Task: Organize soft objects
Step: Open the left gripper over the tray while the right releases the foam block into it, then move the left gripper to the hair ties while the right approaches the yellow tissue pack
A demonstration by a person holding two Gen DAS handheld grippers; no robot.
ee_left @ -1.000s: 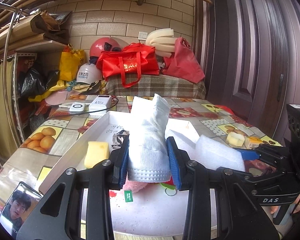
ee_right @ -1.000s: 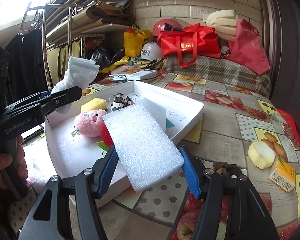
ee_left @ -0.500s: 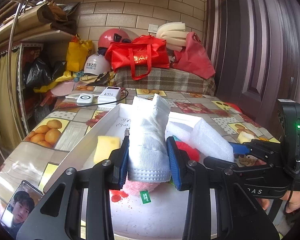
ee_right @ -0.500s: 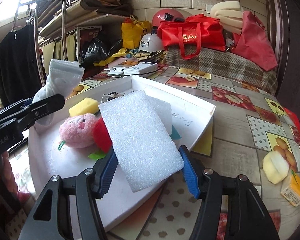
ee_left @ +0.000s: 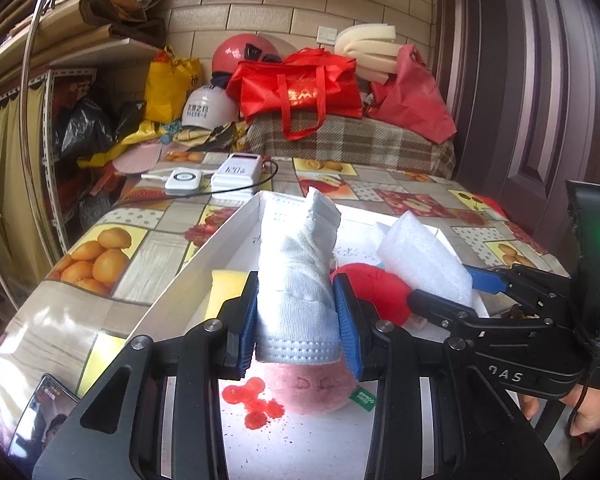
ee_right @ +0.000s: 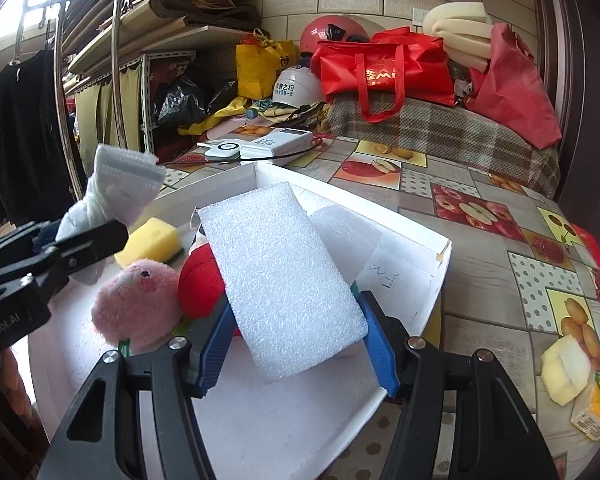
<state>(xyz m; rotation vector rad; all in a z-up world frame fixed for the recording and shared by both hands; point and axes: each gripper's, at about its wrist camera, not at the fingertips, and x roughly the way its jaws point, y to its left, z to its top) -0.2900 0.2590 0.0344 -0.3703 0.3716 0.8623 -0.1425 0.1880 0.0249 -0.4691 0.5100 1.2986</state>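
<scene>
At the far end of the fruit-print tablecloth [ee_right: 472, 320] we see a red tote bag [ee_right: 384, 66], a white helmet [ee_right: 294, 88] and a yellow bag [ee_right: 260, 60]. A white power bank [ee_left: 238, 172] lies nearer; a juice carton [ee_right: 592, 412] sits near right.

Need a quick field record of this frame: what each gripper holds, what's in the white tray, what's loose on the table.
left gripper: shut on white sock, held upright over the tray
right gripper: shut on white foam sheet, over the tray
white tray: holds pink plush, red plush, yellow sponge, second foam piece
table, right of tray: pale sponge, small orange carton
table, behind tray: two white devices
</scene>
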